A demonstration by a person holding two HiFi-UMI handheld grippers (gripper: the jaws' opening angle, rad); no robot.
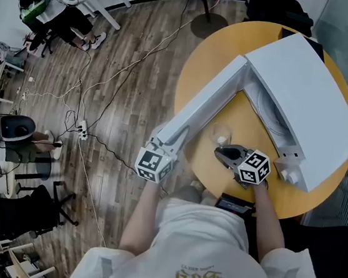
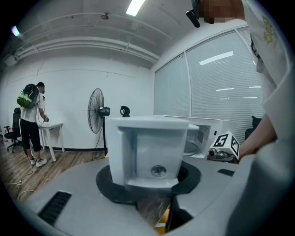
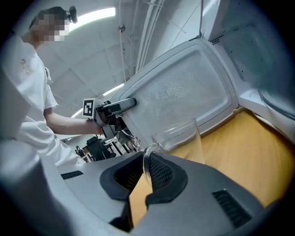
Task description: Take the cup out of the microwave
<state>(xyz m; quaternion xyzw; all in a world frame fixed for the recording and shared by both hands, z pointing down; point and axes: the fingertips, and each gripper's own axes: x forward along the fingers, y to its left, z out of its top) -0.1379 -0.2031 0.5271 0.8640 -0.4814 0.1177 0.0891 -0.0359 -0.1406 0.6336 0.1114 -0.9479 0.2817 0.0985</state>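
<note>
- Microwave point(image 1: 311, 102): white; stands on the right part of a round yellow table point(image 1: 203, 57); door point(image 1: 203, 107) swung wide open toward the left, inner face turned to the cavity.
- Left gripper point(image 1: 174, 140): jaws drawn together on the free edge of the door; the left gripper view shows the white door edge, one screw in it, filling the gap between the pads.
- Right gripper point(image 1: 224, 153): low over the table in front of the open cavity; jaws pinched on the handle point(image 3: 146, 161) of the cup, the thin glass loop standing upright between the pads.
- Cup point(image 1: 220, 134): clear glass, upright; outside the microwave, over the table top between the open door and the oven's front, just beyond the right gripper's tips; whether its base touches the table cannot be told, the gripper body covers it.
- Person holding the grippers: white shirt; both forearms reach forward over the near table edge.
- Surroundings: wood floor point(image 1: 124, 85) strewn with cables; a second person point(image 1: 42, 6) at a white desk, well apart from the table; a standing fan point(image 2: 96, 110) by the far wall.
</note>
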